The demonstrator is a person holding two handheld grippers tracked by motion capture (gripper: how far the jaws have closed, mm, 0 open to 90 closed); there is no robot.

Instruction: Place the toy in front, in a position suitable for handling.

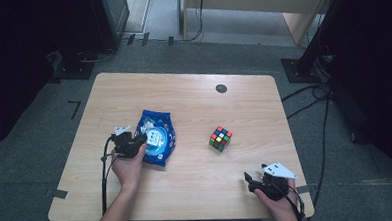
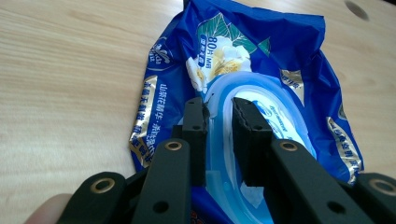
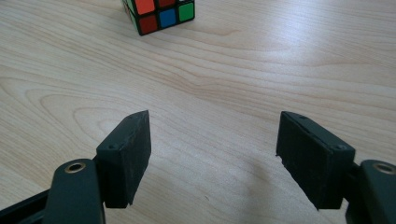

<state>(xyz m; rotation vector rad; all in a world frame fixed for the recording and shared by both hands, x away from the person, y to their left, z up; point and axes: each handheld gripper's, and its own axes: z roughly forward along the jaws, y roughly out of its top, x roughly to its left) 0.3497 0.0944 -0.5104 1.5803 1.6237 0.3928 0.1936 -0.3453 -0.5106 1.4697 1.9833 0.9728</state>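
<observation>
A blue wet-wipes pack [image 1: 157, 134] [image 2: 261, 42] lies left of the table's middle, with a pale blue plastic lid [image 2: 280, 93] on top. My left gripper [image 1: 141, 141] [image 2: 219, 105] reaches over the pack from its near left side. Its jaws stand close together, and the lid's raised rim runs up through the narrow gap between them. A colourful puzzle cube [image 1: 220, 138] [image 3: 159, 14] sits right of the middle. My right gripper [image 1: 254, 173] [image 3: 212, 126] hovers near the front right corner, wide open over bare wood, well short of the cube.
The wooden table [image 1: 183, 91] has a small dark round spot [image 1: 221, 88] [image 2: 357, 8] near its far edge. Cables and stand bases lie on the floor around it. The front edge runs just below my right hand.
</observation>
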